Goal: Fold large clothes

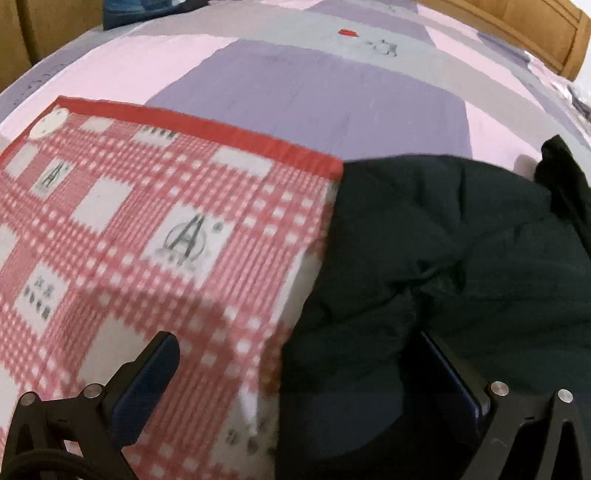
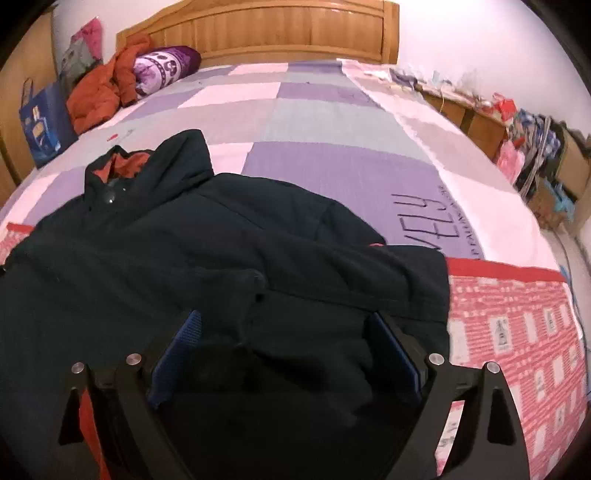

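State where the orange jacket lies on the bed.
In the right wrist view the orange jacket lies bunched at the far left corner of the bed, beside the purple pillow and below the wooden headboard.

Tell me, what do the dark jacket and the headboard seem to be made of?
Dark jacket: probably padded synthetic fabric, matte; it lies in soft, puffy folds, with orange lining at the collar. Headboard: apparently varnished wood, with warm brown panels and a slight sheen.

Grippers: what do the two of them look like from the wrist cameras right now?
Both match: the left gripper and right gripper have black angular frames with round silver bolts and flat blue pads lining the jaws. A black cable loops below the left one. No hands or sleeves are visible.
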A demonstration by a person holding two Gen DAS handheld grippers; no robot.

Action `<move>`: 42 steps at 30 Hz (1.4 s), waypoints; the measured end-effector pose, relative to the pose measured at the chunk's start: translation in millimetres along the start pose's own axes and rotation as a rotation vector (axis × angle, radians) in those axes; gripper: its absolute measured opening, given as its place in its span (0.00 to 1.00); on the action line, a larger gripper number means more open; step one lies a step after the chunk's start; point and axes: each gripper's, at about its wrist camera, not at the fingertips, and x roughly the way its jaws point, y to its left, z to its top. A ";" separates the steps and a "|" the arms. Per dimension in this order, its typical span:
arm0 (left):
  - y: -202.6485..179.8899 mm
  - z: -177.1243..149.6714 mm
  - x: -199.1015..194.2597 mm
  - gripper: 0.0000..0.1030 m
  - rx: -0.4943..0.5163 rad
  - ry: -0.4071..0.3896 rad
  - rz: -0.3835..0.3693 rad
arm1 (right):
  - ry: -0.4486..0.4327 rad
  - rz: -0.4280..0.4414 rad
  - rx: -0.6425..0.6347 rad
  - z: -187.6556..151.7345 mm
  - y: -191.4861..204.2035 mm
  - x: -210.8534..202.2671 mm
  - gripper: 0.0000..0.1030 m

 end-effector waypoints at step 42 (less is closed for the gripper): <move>88.9 -352.3 -242.6 1.00 0.220 0.038 0.104 | 0.189 -0.125 -0.042 -349.9 -46.2 -278.3 0.90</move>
